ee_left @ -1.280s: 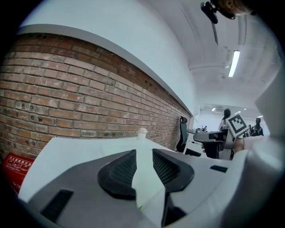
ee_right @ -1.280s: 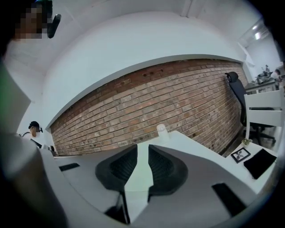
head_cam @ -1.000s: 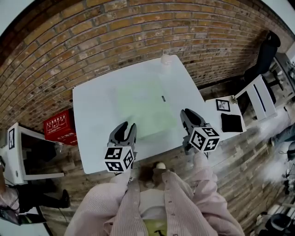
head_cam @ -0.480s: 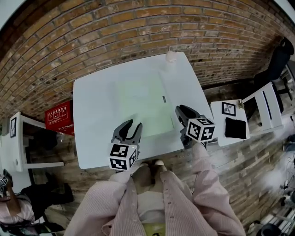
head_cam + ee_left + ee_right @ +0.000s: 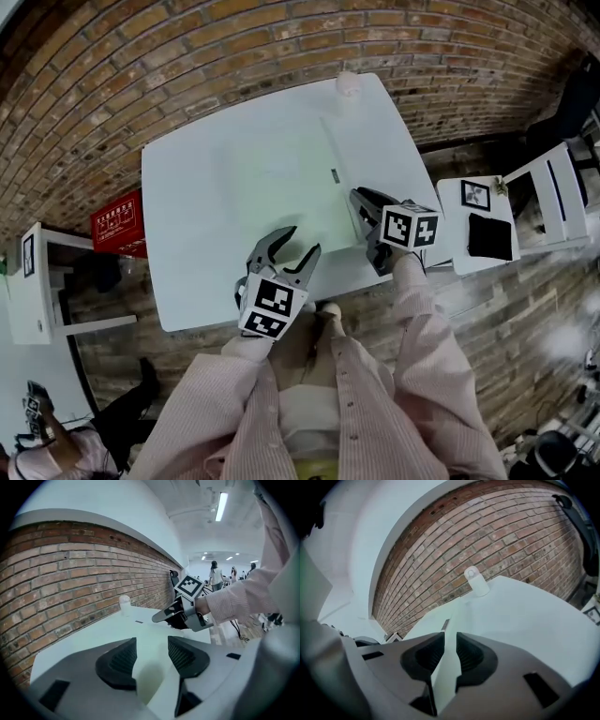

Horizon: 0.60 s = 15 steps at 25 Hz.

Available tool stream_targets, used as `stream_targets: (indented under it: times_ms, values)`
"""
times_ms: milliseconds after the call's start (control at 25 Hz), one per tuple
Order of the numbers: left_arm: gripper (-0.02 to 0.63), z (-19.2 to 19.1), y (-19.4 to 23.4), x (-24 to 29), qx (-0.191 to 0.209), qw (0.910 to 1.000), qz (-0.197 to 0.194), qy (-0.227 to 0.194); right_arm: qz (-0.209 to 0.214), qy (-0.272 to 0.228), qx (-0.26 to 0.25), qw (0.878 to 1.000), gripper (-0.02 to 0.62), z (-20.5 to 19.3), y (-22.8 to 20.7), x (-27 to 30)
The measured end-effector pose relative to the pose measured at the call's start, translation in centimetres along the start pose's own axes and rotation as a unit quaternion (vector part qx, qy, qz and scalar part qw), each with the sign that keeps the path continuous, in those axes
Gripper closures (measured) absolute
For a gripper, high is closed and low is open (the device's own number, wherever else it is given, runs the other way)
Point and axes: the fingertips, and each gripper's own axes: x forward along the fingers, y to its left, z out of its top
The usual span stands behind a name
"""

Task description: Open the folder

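A pale green folder (image 5: 281, 183) lies shut and flat on the white table (image 5: 187, 272), with a small black tab (image 5: 332, 174) near its right edge. My left gripper (image 5: 302, 240) hovers at the folder's front edge, tilted. Its jaws are opening and nothing is between them (image 5: 151, 641). My right gripper (image 5: 360, 199) is at the folder's front right corner. Its jaws stand a narrow gap apart (image 5: 450, 641), in line with the folder's right edge and the tab (image 5: 445, 624). No pad presses on anything that I can see.
A small white bottle (image 5: 348, 84) stands at the table's far right corner, close to the brick wall. On the floor are a red crate (image 5: 117, 228) at left and a small white side table (image 5: 487, 223) and a white chair (image 5: 553, 192) at right.
Both grippers came down and forward to the folder. The left one rolled and its jaws spread wider. The right one moved in to the folder's right edge.
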Motion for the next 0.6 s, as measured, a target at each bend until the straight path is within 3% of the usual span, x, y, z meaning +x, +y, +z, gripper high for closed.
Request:
stream_targets:
  times_ms: [320, 600]
  values:
    - [0.344, -1.5, -2.9, 1.9, 0.083, 0.9944, -0.034, 0.055, 0.031, 0.005, 0.033, 0.999, 0.534, -0.5, -0.2, 0.5]
    - [0.339, -2.6, -3.2, 3.2, 0.174, 0.98, -0.003, 0.096, 0.035, 0.003, 0.036, 0.999, 0.534, -0.5, -0.2, 0.5]
